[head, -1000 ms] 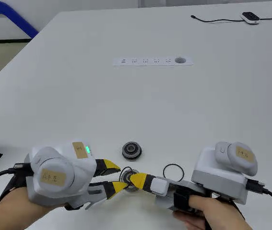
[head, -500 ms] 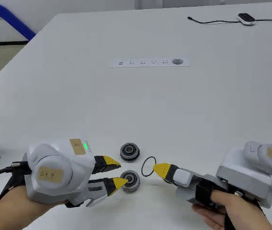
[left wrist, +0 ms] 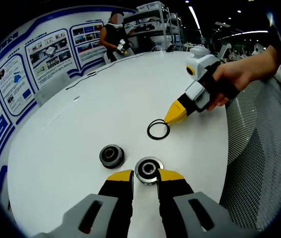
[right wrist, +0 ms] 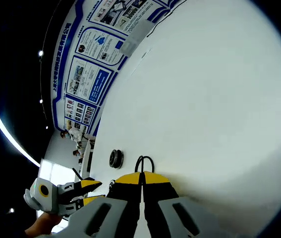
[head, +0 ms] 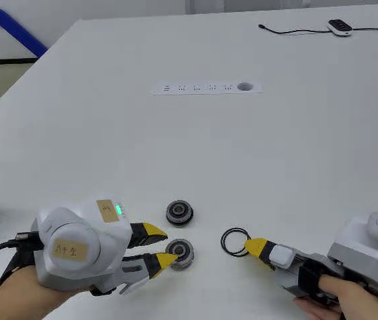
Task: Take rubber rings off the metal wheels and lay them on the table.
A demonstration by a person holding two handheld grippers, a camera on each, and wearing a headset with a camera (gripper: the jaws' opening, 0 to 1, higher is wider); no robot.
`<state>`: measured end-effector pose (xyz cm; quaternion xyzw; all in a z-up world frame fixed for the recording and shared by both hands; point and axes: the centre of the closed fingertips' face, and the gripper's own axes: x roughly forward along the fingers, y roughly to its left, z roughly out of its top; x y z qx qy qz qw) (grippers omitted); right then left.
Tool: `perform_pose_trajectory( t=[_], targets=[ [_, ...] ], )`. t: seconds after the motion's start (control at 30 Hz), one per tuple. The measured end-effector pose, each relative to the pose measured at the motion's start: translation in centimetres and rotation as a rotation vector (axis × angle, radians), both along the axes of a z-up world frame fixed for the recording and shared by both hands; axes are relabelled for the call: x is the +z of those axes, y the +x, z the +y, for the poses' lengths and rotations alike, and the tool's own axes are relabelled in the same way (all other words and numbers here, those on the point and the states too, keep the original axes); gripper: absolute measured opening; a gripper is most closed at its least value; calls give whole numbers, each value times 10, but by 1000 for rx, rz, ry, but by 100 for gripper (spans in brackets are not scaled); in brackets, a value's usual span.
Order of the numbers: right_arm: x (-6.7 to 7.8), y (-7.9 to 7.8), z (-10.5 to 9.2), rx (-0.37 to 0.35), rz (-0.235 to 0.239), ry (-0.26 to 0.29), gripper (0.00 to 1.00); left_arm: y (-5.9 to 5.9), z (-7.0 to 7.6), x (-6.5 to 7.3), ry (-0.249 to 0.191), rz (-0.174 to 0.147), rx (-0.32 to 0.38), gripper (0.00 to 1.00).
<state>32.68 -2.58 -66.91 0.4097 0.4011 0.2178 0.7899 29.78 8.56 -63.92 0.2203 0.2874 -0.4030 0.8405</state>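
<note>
Our left tongs (head: 161,245) stand partly open, their tips flanking the near metal wheel (head: 179,252), though we cannot tell if they touch it. Our right tongs (head: 254,247) are closed on the edge of one rubber ring (head: 223,241), which lies flat on the surface (head: 175,147) just right of that wheel. Just beyond that wheel, the second wheel (head: 179,212) looks to us still ringed. We count two wheels, with one ring off and probably one to go.

bright, even light; sharp; fisheye-warped edges

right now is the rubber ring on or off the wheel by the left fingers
Off: the wheel shows what looks like a bare metal rim, and a black ring lies on the table nearby.
</note>
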Motion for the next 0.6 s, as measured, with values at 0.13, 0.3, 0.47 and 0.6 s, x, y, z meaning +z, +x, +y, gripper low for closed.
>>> perform_pose_trajectory(
  t=[0.13,0.3,0.47,0.6],
  targets=[
    [-5,-2,-3,2,6,-32,2,0,2,-2,5,2,2,19],
    [-5,-2,-4,1,1,-44,4,-1,2,-2,4,3,1,19],
    [-2,1,-7,0,-24,-62,7,0,1,-2,5,2,-1,18],
    [5,4,-11,-7,-65,-71,7,1,-1,-1,4,0,-4,18]
  ],
)
